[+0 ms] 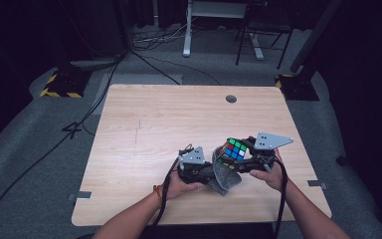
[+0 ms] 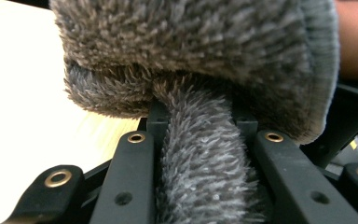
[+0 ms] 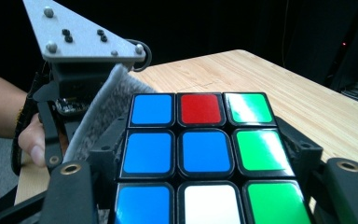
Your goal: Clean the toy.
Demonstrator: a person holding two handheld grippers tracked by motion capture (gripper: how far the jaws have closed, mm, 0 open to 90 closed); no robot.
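Here, a puzzle cube (image 1: 234,148) is seen right of the middle of the high view, low in the frame, above the wooden table (image 1: 144,124). It is pinched by the right gripper (image 1: 239,155), whose grey plate is seen just to the right of the cube. In the right gripper view the cube (image 3: 200,154) is seen in the lower middle of the frame, and the two black jaws are pressed against its left and right sides. On the face that is turned to this camera, a blue column is shown at the left, a green column at the right, and red, blue and white squares between them from top to bottom.

A grey fluffy cloth (image 1: 225,175) is seen just below and to the left of the cube in the high view, and it is touching the cube's lower side. The cloth is pinched by the left gripper (image 1: 210,172). In the left gripper view, a narrow fold of the cloth (image 2: 200,116) is squeezed between the two black jaws at the bottom middle, and the rest of it is spread over the upper part of the frame. In the right gripper view the cloth (image 3: 100,109) is seen along the left edge of the cube, with the left gripper's grey plate above it in the upper left. Both grippers are held by the person's hands, close together, near the lower edge of the table.
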